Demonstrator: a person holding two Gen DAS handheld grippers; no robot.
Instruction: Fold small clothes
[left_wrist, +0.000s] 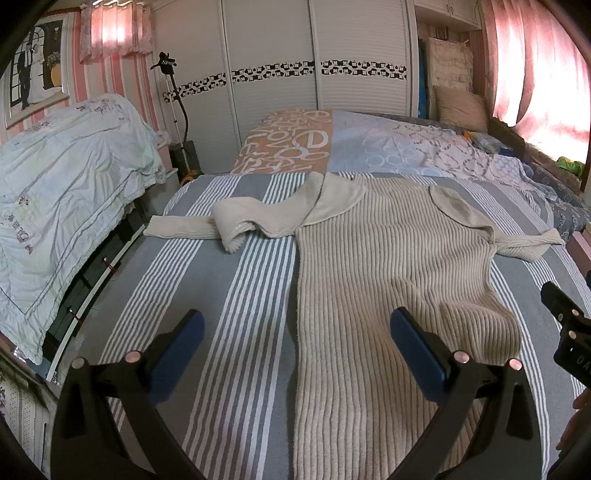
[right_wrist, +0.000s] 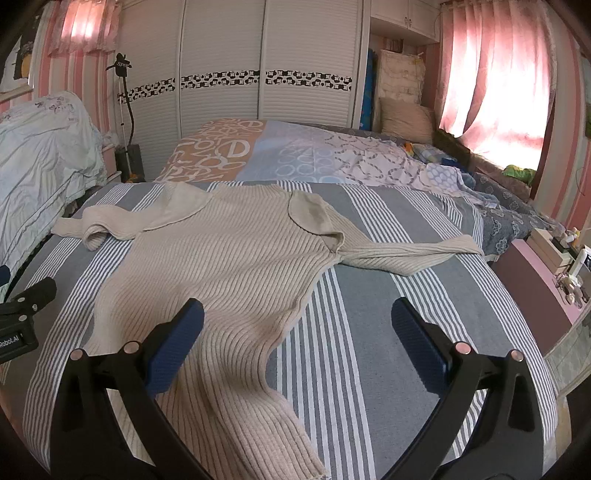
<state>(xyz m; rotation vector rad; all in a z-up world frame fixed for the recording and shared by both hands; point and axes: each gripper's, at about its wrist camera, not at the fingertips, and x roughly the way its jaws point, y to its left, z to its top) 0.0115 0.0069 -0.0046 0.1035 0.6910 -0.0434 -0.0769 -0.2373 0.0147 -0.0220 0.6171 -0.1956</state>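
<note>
A beige ribbed knit sweater (left_wrist: 369, 258) lies flat on the striped grey-and-white bedspread (left_wrist: 229, 295), collar far from me. Its left sleeve (left_wrist: 236, 221) is bunched and twisted; the right sleeve (right_wrist: 406, 254) stretches out toward the bed's right edge. My left gripper (left_wrist: 295, 325) hovers open over the sweater's left lower edge, with nothing between its blue pads (left_wrist: 413, 339). My right gripper (right_wrist: 295, 321) stands open above the sweater's right side hem (right_wrist: 280, 332), also holding nothing. Each gripper's black body shows at the edge of the other's view.
A folded patterned quilt (left_wrist: 332, 144) lies beyond the sweater. A pale duvet heap (left_wrist: 62, 206) rises at the left. White wardrobe doors (right_wrist: 258, 81) stand behind, and pink curtains (right_wrist: 491, 85) hang at the right. A bedside shelf with small items (right_wrist: 565, 266) sits at the far right.
</note>
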